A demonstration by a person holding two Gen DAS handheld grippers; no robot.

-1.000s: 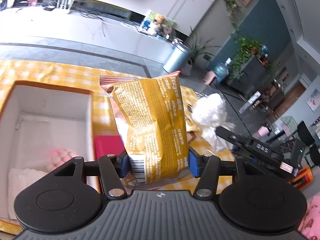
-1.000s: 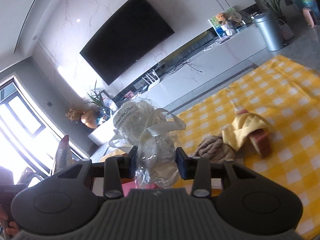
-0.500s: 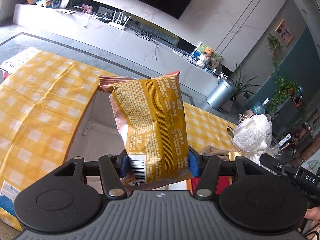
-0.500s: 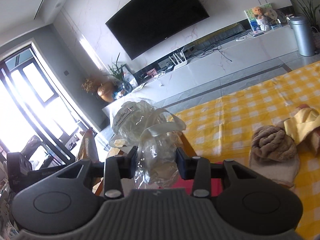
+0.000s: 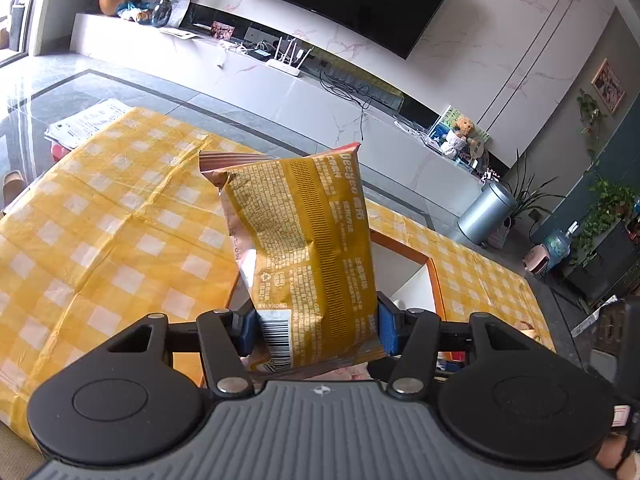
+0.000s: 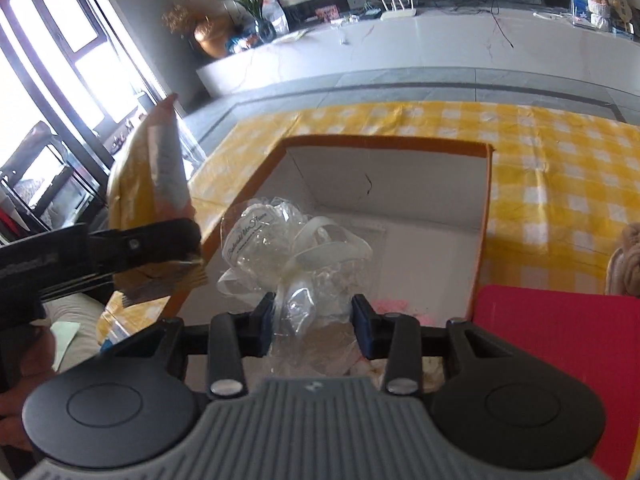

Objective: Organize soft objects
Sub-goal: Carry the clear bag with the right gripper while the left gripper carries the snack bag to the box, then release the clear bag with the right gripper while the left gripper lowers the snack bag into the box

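My left gripper (image 5: 314,330) is shut on a yellow-brown snack bag (image 5: 304,248), which stands upright between the blue pads. Behind the bag lies the orange-rimmed white box (image 5: 434,276). My right gripper (image 6: 314,320) is shut on a clear plastic bag (image 6: 296,248) tied with a white ribbon, hanging over the box (image 6: 484,216). In the right wrist view the snack bag (image 6: 160,176) and the other gripper holding it show at the left, beside the box's left wall. Something pink (image 6: 394,306) lies on the box floor.
A yellow checked cloth (image 5: 104,232) covers the table. A red flat thing (image 6: 560,360) lies right of the box, and a brown towel (image 6: 626,264) sits at the right edge. A white TV bench (image 5: 320,92) and a metal bin (image 5: 486,212) stand beyond.
Both grippers have swung left with their loads. The right one now hangs over the open box; the left one has moved off the box toward its left side.
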